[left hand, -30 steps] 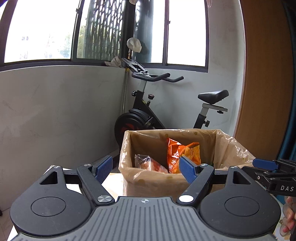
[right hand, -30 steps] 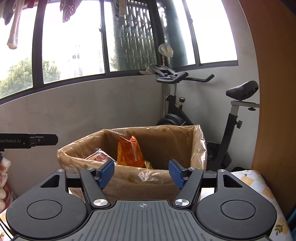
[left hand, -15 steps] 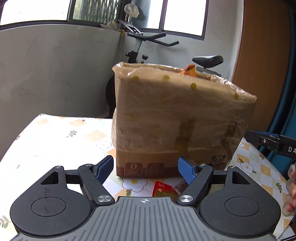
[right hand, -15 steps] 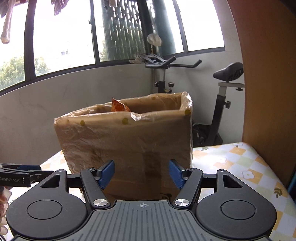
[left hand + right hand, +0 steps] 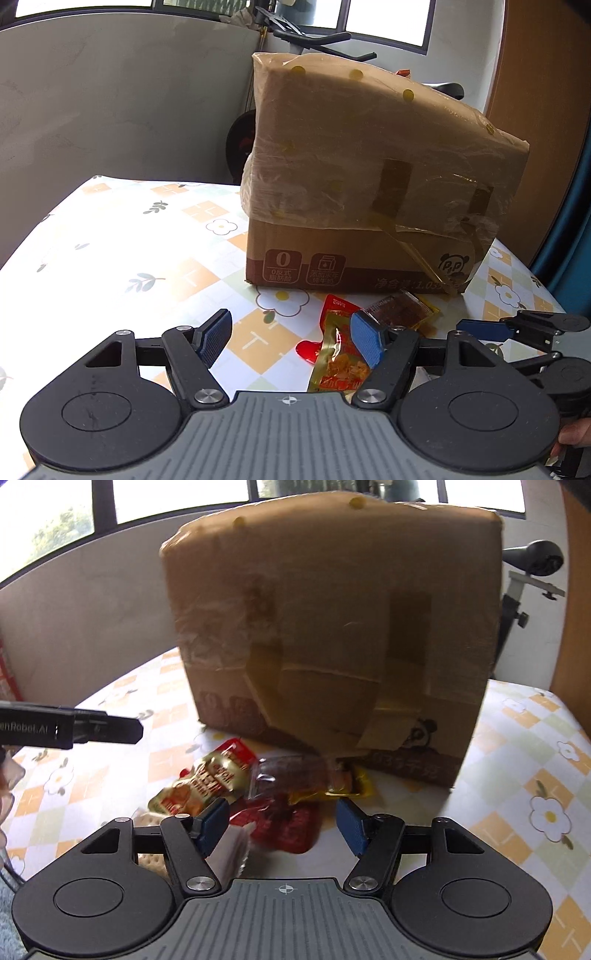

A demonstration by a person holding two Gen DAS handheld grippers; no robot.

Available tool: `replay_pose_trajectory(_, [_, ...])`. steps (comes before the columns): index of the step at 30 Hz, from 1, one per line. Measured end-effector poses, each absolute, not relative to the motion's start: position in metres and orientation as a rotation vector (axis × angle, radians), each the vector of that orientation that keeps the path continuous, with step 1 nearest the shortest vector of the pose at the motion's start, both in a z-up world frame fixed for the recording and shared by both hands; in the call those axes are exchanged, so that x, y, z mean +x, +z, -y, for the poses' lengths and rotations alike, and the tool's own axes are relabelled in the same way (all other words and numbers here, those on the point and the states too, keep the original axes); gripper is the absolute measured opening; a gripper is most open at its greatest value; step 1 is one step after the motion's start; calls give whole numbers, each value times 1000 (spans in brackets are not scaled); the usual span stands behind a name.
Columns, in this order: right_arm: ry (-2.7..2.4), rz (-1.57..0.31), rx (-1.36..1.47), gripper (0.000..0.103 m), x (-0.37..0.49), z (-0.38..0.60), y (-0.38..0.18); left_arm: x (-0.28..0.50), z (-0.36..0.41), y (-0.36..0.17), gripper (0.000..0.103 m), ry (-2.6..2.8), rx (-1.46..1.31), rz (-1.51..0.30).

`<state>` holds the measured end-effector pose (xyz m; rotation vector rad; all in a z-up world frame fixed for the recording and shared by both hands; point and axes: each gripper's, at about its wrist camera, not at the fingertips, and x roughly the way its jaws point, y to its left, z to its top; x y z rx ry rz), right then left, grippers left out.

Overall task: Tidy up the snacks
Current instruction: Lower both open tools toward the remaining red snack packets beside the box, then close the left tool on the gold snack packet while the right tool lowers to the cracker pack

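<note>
Left gripper [image 5: 291, 341] closing, empty, nr snack packets [image 5: 236, 786].

Daylight pours in from the windows [image 5: 384, 22] behind, which are blown out to white. It glares off the tabletop [image 5: 110, 251] in the left view, washing out its pattern. The cardboard box [image 5: 332, 627] is backlit, its near face in shade. The right view is smeared, probably motion blur, and the snack packets [image 5: 236, 779] look soft. Straight lines bow toward the fisheye edges.
</note>
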<state>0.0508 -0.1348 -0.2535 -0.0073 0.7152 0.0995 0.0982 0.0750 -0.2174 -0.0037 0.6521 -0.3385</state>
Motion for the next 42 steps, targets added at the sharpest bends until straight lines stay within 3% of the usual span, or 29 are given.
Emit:
replay_pose_trajectory(15, [374, -796, -168, 66, 71, 80, -261, 65, -98, -226, 74, -236, -92, -663])
replay_pose_trajectory(21, [402, -804, -232, 79, 65, 77, -261, 60, -99, -229, 74, -231, -93, -667])
replay_pose_trajectory(37, [444, -823, -337, 82, 65, 67, -274, 62, -99, -233, 70, -211, -98, -677])
replay_pose_trajectory(40, [439, -834, -286, 80, 66, 72, -275, 62, -99, -233, 70, -207, -99, -677])
replay_pose_trajectory(42, [439, -838, -254, 68, 66, 75, -273, 62, -99, -233, 70, -207, -99, -676])
